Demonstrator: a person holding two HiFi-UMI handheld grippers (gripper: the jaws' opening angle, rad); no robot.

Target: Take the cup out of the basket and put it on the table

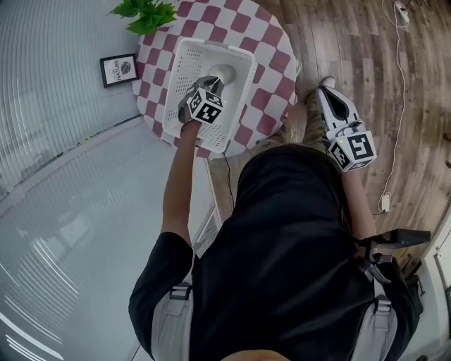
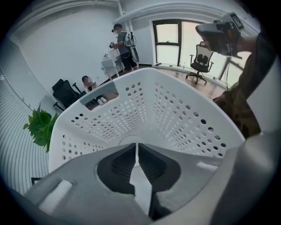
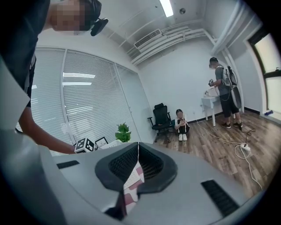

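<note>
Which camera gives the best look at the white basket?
Head view: the whole basket sits on the checked table, with the left gripper inside it. The left gripper view shows only its perforated inner walls up close; the right gripper view shows none of it clearly.

- Potted plant [image 1: 144, 14]: green, leafy, far left, against the blinds.
- Picture frame [image 1: 118, 69]: small, black-edged, white mat, just near of the plant; its print is too small to read.
- Blinds [image 1: 49, 92]: pale horizontal slats covering the whole left wall.
- Wooden floor [image 1: 352, 49]: brown planks, to the right and far side.
- White cable [image 1: 400, 42]: trails across the floor at far right, ending in a power strip [image 1: 402, 10].
- Black office chair [image 3: 161, 116]: against the far white wall.
- Seated person [image 3: 180, 124]: on the floor just right of that chair.
- Standing person [image 3: 224, 92]: further right, wearing a backpack.
- Second office chair [image 2: 202, 61]: by the window [image 2: 169, 41].
- Ceiling light [image 3: 166, 6]: strip, lit.
- Air vent [image 3: 148, 38]: ceiling-mounted.
</note>
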